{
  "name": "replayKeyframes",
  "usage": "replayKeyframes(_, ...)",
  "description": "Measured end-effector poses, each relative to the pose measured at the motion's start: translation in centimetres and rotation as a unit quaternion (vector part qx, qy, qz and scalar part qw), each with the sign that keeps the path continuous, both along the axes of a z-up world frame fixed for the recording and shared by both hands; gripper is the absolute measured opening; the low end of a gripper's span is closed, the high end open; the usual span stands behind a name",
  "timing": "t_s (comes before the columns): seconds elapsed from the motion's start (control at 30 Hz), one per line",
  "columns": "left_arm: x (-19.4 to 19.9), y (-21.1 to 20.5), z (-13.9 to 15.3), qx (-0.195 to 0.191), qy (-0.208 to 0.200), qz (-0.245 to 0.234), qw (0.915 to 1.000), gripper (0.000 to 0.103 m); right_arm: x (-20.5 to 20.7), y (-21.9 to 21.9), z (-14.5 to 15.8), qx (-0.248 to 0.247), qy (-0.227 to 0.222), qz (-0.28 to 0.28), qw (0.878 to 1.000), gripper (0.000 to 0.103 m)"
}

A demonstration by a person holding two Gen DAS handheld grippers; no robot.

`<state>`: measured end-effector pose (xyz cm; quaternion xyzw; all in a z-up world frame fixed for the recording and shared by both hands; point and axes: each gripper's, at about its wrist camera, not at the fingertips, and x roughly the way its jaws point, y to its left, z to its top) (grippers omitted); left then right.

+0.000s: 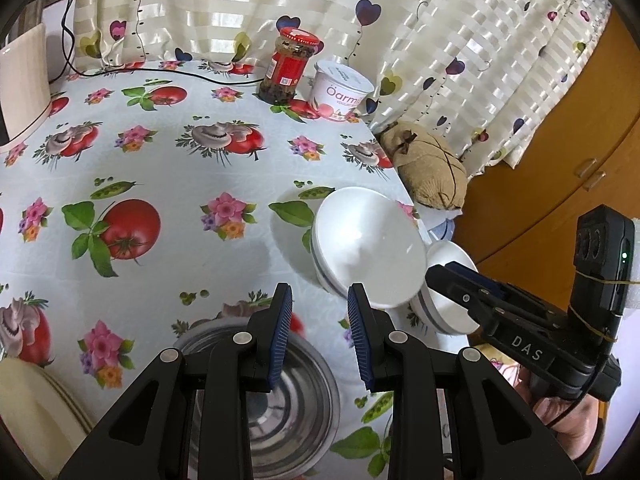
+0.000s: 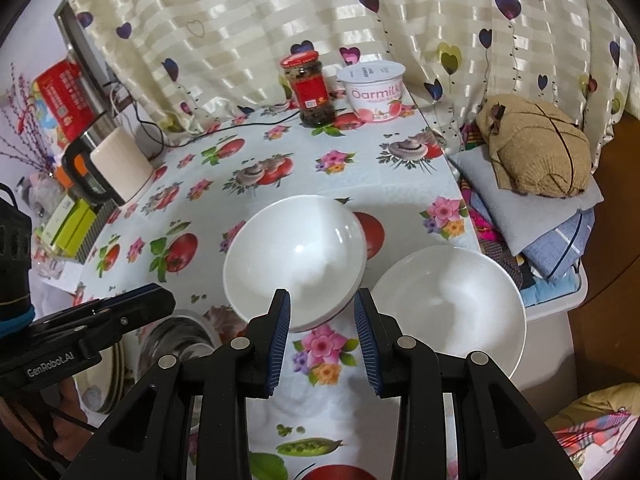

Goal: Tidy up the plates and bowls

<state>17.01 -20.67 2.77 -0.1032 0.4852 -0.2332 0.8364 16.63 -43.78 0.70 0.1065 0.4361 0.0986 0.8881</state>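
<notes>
Bowls first, from the left wrist view: the left gripper (image 1: 320, 308) has its jaws parted with nothing between the pads. A steel bowl (image 1: 272, 392) sits on the surface directly below and behind the jaws, partly hidden by them. A white bowl (image 1: 368, 244) lies just ahead and to the right of the right-hand jaw, its rim close to that pad's tip though I cannot tell whether they touch. A second white bowl (image 1: 448, 292) lies further right, with the right gripper (image 1: 460, 276) in front of it. Stacked cream plates (image 1: 36, 404) sit well off to the left of the jaws. Far ahead stand a red-lidded jar (image 1: 289, 66) and a yogurt tub (image 1: 341, 90).

Right wrist view: the right gripper (image 2: 322, 312) is likewise open and empty. The first white bowl (image 2: 294, 260) lies just ahead of the jaws, its near rim dipping between their tips; the second (image 2: 448, 308) sits just right of the right-hand jaw. This view alone shows both bowl interiors empty, a kettle (image 2: 116, 164) far left, and folded cloth beside the surface; the steel bowl (image 2: 176, 336) is mostly hidden here.
</notes>
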Motion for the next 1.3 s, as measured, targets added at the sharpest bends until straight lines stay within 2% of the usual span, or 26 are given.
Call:
replayKeyframes(0.7,3.2,-2.6,-1.7,-0.010,0.019,0.008,0.9997,0.029,3.7,-1.6,-1.4,-0.019,0.004,-0.014,1.000,0.032)
replayKeyframes(1.17,3.4,-3.4,-3.1,-0.003,0.028,-0.002,0.9996,0.029,4.7,-1.0,-2.5,-0.024,0.014,0.001,1.000,0.013)
replayKeyframes(1.3,3.3,-3.5,-3.1,0.003,0.025,-0.002,0.9997,0.026,4.7,-0.8,-2.7,-0.024,0.015,0.000,1.000,0.012)
